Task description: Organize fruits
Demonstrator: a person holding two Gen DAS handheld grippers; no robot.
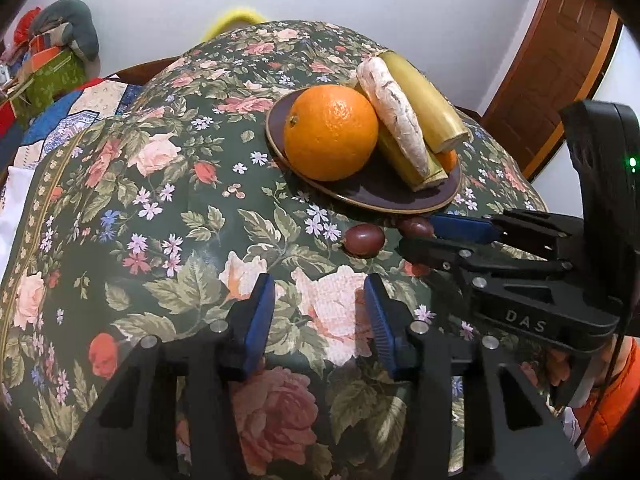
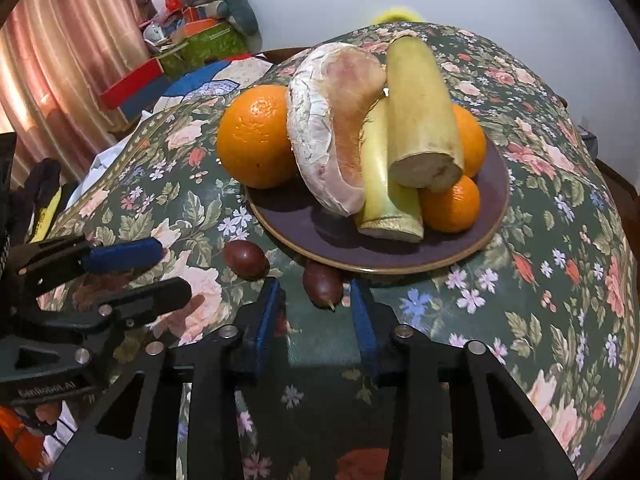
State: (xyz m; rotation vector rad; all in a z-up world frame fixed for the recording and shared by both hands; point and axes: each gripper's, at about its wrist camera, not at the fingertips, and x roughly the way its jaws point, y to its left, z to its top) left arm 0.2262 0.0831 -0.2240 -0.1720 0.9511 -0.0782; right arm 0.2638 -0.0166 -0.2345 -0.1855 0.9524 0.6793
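A dark plate (image 2: 400,258) on the floral tablecloth holds a big orange (image 2: 256,136), a small orange (image 2: 450,204), a pale root (image 2: 336,128) and two yellow-green stalk pieces (image 2: 424,112). Two small dark red fruits lie on the cloth in front of the plate. One dark red fruit (image 2: 322,284) sits between the tips of my right gripper (image 2: 314,286), with a gap at the left finger. The other dark red fruit (image 1: 362,240) lies free, just beyond my left gripper (image 1: 318,284), which is open over bare cloth. The left wrist view shows the right gripper (image 1: 418,238) at the plate (image 1: 380,196).
Boxes, a grey cushion and cloth pile up past the table's far left (image 2: 200,32). A pink curtain (image 2: 60,60) hangs at the left and a wooden door (image 1: 560,52) stands at the right. A person's orange sleeve (image 1: 616,400) is behind the right gripper.
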